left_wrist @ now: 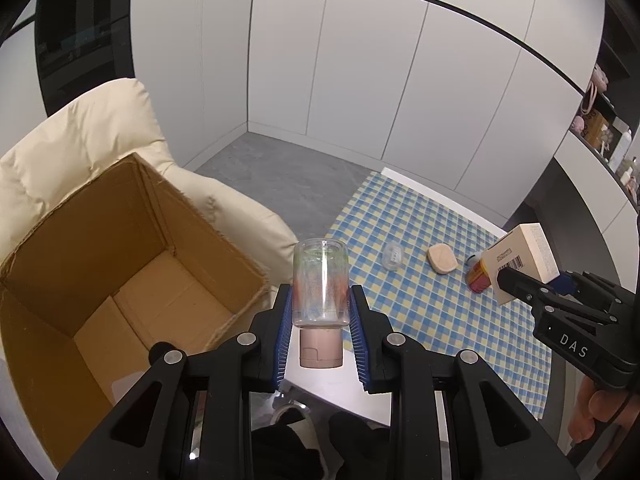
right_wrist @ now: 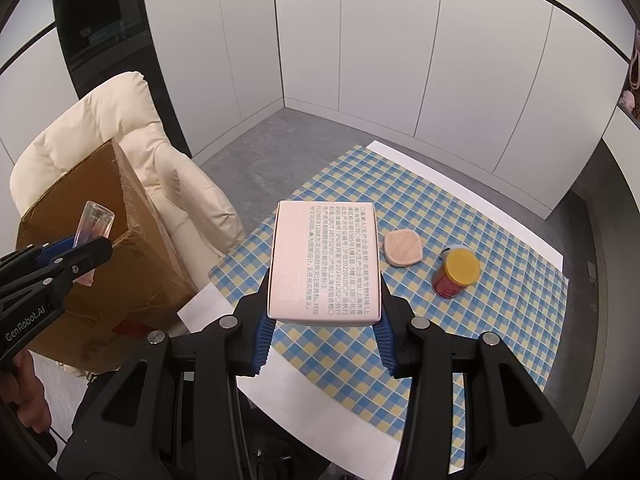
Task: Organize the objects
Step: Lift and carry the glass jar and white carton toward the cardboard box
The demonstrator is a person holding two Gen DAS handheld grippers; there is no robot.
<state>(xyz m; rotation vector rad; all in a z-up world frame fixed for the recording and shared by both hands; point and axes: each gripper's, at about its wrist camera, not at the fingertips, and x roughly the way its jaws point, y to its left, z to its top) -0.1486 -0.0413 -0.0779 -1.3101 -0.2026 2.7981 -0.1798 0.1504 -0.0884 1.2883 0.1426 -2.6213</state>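
My left gripper is shut on a clear bottle held upside down, its pink cap toward me, just right of an open cardboard box. In the right wrist view that gripper and the bottle hang at the box's near wall. My right gripper is shut on a pale pink carton with printed text, held above the checked tablecloth. The left wrist view shows the carton in the right gripper at the right.
On the checked tablecloth lie a small clear case, a pink compact and a red jar with a yellow lid. The box sits on a cream armchair. Shelves with small items stand at far right.
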